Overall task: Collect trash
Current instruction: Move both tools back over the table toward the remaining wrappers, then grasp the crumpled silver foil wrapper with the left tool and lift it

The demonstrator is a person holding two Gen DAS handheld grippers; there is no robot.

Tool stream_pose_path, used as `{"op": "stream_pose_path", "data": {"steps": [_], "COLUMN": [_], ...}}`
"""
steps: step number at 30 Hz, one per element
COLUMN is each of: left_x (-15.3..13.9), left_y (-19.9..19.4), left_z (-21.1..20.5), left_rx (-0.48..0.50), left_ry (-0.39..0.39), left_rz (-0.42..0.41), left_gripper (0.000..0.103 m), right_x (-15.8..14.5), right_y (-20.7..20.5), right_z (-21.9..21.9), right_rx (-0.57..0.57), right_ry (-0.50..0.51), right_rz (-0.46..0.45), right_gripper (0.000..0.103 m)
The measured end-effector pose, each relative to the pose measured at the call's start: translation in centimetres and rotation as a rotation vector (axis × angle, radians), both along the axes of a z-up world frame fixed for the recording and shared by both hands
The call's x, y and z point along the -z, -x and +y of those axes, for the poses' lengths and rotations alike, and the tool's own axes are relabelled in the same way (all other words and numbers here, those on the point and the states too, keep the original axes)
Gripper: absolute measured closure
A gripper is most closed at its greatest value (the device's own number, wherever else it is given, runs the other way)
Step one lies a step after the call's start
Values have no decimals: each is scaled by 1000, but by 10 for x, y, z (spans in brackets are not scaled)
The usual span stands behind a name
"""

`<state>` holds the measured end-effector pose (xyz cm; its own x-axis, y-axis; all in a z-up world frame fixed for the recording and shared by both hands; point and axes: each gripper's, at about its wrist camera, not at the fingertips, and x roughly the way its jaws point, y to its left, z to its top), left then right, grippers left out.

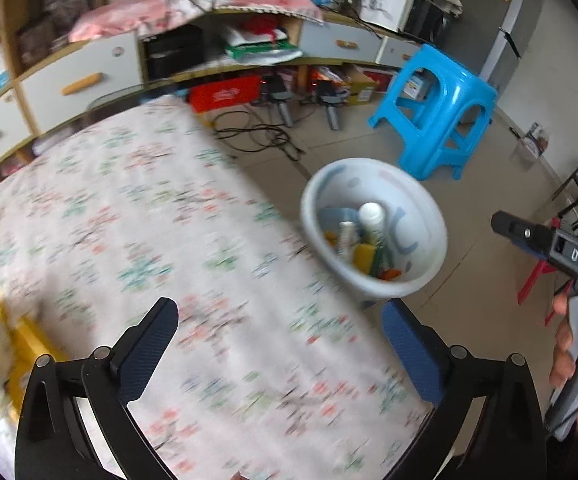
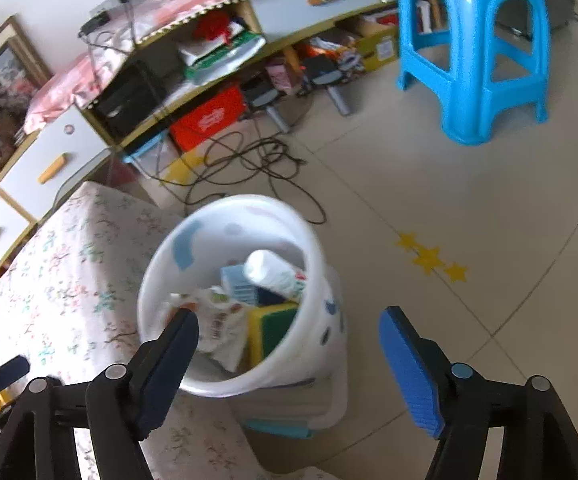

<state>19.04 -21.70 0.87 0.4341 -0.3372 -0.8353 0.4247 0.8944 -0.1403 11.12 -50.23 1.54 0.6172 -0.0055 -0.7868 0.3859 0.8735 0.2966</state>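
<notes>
Trash bin (image 2: 233,292) near full, beside table edge (image 2: 69,280). Right gripper (image 2: 289,360) above it, jaws apart, empty. Left gripper (image 1: 281,356) spread wide, empty, over tablecloth. Risk: further drops bounce off heaped items onto floor.

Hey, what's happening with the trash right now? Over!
Left gripper open, empty, above table. Right gripper open, empty, over bin. Trash in bin. Nothing blocking.

Both wrist views tilt steeply down — left over the table (image 1: 169,240), right nearer the shared bin (image 2: 233,292)
</notes>
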Motion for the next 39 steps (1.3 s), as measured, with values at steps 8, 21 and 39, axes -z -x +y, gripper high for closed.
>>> {"op": "stream_pose_path", "data": {"steps": [8, 21, 39], "left_x": [-18, -11, 4], "left_y": [22, 41, -3], "left_z": [93, 224, 275], "left_rx": [-118, -334, -445], "left_ry": [-37, -39, 32], "left_rz": [-37, -47, 19], "left_gripper": [0, 0, 0], "right_x": [-13, -12, 21], "right_y": [-11, -38, -78], "right_z": [63, 169, 269], "right_rx": [-137, -308, -474], "right_ry": [101, 120, 206], "right_rz": [-20, -27, 56], "right_gripper": [17, 14, 14]}}
